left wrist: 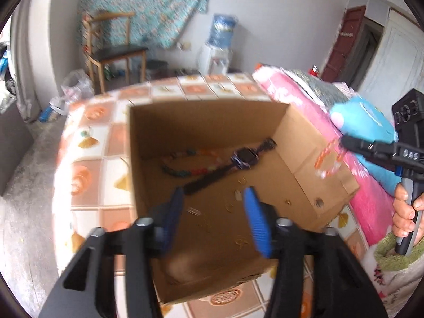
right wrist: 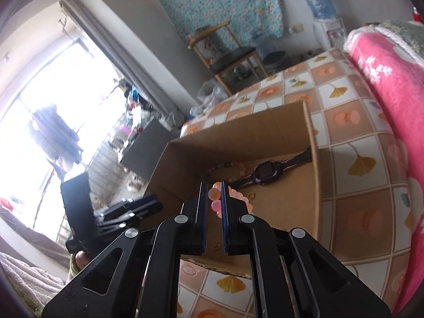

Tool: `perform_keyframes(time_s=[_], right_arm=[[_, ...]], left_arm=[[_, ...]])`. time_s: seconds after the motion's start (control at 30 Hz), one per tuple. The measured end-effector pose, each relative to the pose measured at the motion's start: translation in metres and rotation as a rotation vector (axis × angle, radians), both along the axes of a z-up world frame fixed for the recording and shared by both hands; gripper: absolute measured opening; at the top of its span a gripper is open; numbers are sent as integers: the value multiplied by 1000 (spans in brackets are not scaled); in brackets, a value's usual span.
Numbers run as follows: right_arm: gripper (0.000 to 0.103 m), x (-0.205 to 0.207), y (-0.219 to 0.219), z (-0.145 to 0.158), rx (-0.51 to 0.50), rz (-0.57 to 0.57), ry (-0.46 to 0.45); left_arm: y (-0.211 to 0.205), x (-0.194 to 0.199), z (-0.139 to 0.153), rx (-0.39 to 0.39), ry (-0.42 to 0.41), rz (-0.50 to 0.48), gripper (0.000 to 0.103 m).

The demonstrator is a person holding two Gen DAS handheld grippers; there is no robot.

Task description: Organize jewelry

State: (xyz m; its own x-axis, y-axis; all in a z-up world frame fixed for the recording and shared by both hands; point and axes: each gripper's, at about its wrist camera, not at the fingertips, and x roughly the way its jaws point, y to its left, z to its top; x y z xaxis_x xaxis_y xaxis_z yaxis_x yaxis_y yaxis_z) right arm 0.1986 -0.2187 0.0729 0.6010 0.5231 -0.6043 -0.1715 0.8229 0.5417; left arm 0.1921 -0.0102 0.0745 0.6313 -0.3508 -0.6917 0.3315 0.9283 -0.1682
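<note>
An open cardboard box (left wrist: pixel 198 122) (right wrist: pixel 238 132) stands on the tiled bedsheet (left wrist: pixel 92 137). On its floor lie a dark purple watch (left wrist: pixel 242 157) (right wrist: pixel 261 172), a multicoloured bead bracelet (left wrist: pixel 185 171) (right wrist: pixel 225 165) and small gold pieces (left wrist: pixel 229 206) (right wrist: pixel 250 194). My left gripper (left wrist: pixel 214 192) (right wrist: pixel 156 202) hangs over the box's near side, open, with nothing between its blue pads. My right gripper (left wrist: pixel 344 140) (right wrist: pixel 214 185) is shut on a pink-orange bead bracelet (left wrist: pixel 330 159) (right wrist: pixel 213 193), which dangles over the box's right wall. A hand (left wrist: pixel 402 212) holds that gripper's handle.
A rolled pink blanket (left wrist: pixel 304 100) (right wrist: pixel 384 84) and a blue cushion (left wrist: pixel 365 122) lie along the right of the box. Beyond the bed stand a wooden chair (left wrist: pixel 114 50) (right wrist: pixel 233 53) and a water dispenser (left wrist: pixel 220 39) (right wrist: pixel 326 18). A bright window (right wrist: pixel 53 119) is at the left.
</note>
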Motion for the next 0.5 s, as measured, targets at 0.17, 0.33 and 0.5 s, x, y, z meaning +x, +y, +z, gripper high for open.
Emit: perform_keyframes(time_s=[0.17, 0.33, 0.5], right_arm=[[7, 34, 25, -21, -58, 126, 148], [21, 38, 29, -24, -290, 53, 163], [27, 16, 14, -7, -279, -20, 95]], left_arm=[[21, -12, 6, 16, -45, 86, 77], [39, -20, 5, 17, -42, 138, 81], [46, -28, 4, 25, -45, 153, 83]])
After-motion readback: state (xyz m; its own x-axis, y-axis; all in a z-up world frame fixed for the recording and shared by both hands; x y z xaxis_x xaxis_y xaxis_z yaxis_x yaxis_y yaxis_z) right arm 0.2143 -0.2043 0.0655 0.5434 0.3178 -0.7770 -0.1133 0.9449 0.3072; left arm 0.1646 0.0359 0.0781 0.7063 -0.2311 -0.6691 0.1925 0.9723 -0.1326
